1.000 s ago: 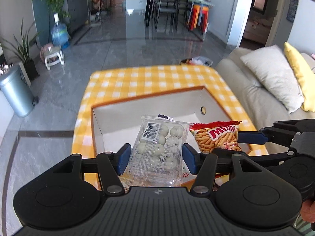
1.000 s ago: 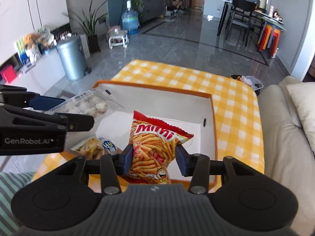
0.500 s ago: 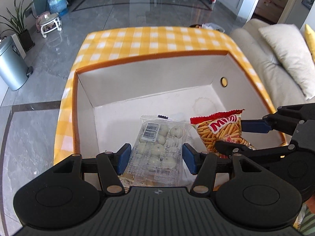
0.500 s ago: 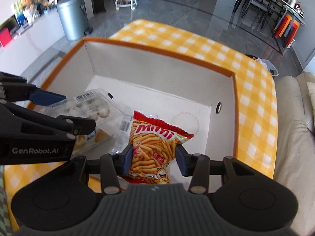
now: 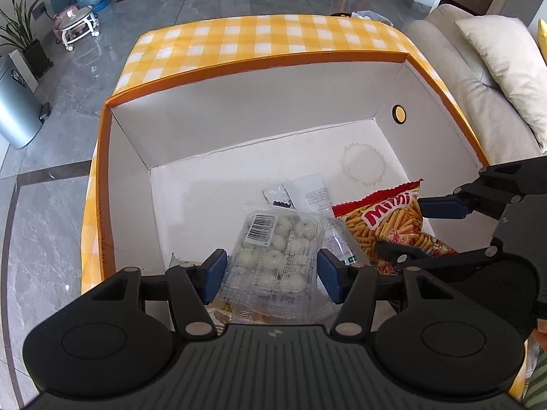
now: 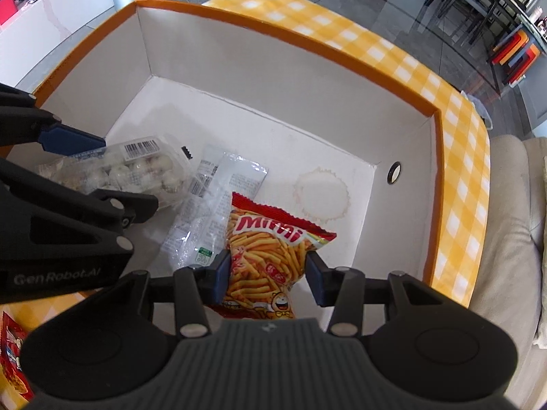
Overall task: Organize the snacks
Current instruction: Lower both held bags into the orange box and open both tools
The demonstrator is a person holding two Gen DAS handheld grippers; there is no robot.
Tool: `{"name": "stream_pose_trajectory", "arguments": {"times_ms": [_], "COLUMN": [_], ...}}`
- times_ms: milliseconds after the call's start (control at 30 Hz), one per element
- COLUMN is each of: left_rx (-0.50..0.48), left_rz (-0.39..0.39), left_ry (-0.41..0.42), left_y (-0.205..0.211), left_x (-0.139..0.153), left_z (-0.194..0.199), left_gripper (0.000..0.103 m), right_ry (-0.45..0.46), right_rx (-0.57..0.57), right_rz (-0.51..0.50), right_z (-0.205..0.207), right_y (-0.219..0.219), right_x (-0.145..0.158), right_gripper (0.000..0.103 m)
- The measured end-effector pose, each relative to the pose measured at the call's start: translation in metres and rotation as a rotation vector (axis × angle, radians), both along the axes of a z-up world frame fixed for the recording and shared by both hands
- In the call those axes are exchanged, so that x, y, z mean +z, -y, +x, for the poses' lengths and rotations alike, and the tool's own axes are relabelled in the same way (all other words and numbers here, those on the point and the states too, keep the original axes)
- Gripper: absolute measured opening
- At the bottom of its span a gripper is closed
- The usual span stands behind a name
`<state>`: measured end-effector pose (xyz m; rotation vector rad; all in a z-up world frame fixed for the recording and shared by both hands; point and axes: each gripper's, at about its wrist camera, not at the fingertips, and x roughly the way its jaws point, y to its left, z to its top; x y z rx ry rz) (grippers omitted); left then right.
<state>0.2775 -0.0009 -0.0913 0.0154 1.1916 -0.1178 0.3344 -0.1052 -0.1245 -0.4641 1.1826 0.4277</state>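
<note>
Left gripper [image 5: 271,275] clamps a clear pack of white balls [image 5: 277,256]; right gripper [image 6: 265,275] clamps a red Mimi bag [image 6: 266,256]. Both packs hang inside the orange-rimmed box [image 5: 239,65], low over its white floor. Beneath and between them lie clear wrappers [image 6: 218,198], partly covering the floor. The box sits on a yellow checked cloth [image 5: 259,37]. A beige sofa [image 5: 478,78] stands alongside.
</note>
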Motion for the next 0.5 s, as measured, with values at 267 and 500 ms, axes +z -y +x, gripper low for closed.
{"name": "stream_pose_trajectory", "arguments": {"times_ms": [267, 500], "left_rx": [-0.007, 0.01], "left_rz": [0.022, 0.03], "left_ry": [-0.006, 0.042], "left_y": [0.001, -0.003], "left_x": [0.001, 0.013], "left_z": [0.001, -0.009], "left_gripper": [0.068, 0.072], "right_ry": [-0.04, -0.023], "right_rx": [-0.022, -0.034], "right_rz": [-0.004, -0.021], "right_z": [0.003, 0.0], "right_y": [-0.001, 0.001], "right_x": [-0.002, 0.012], "right_gripper": [0.046, 0.064]}}
